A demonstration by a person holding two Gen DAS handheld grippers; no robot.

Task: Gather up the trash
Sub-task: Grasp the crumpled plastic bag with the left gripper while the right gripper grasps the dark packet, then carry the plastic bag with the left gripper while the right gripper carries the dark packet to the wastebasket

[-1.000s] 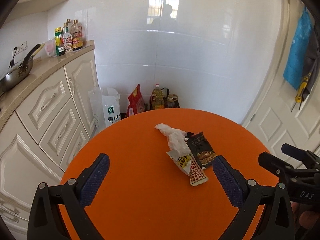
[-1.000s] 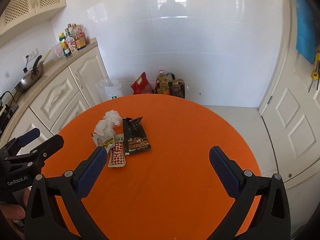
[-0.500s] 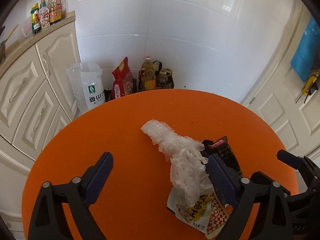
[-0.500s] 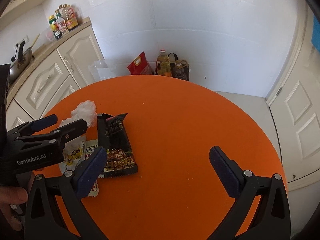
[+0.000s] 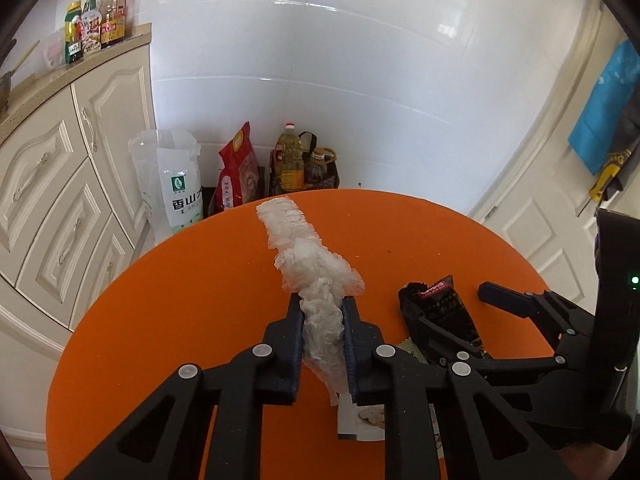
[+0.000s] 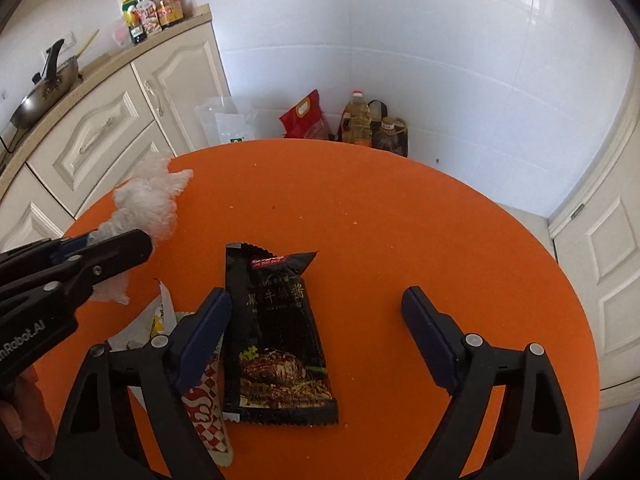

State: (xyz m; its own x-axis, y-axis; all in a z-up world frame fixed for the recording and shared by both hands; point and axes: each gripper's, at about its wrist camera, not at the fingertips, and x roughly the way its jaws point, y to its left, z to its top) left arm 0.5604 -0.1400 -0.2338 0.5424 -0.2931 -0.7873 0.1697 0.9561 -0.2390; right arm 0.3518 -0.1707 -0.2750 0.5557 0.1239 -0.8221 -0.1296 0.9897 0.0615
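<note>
left gripper [image 5: 322, 312]: clamped on white plastic wad [image 5: 316, 280], its far end sticking out above orange table [image 5: 180, 320] | right gripper [image 6: 316, 308]: jaws wide, above black packet [image 6: 276, 336] lying flat on table | red-checked wrapper [image 6: 204, 404]: just left of packet, touching it

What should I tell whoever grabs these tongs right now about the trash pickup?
Left tongs: shut on the white crumpled plastic.
Right tongs: open, over the black sauce packet, gripping nothing.
Still on the orange table: the black packet, plus a red checkered wrapper and a yellow-printed wrapper beside it.
Done: plastic grabbed.
Left: pick up the three wrappers. No bin is in view.
</note>
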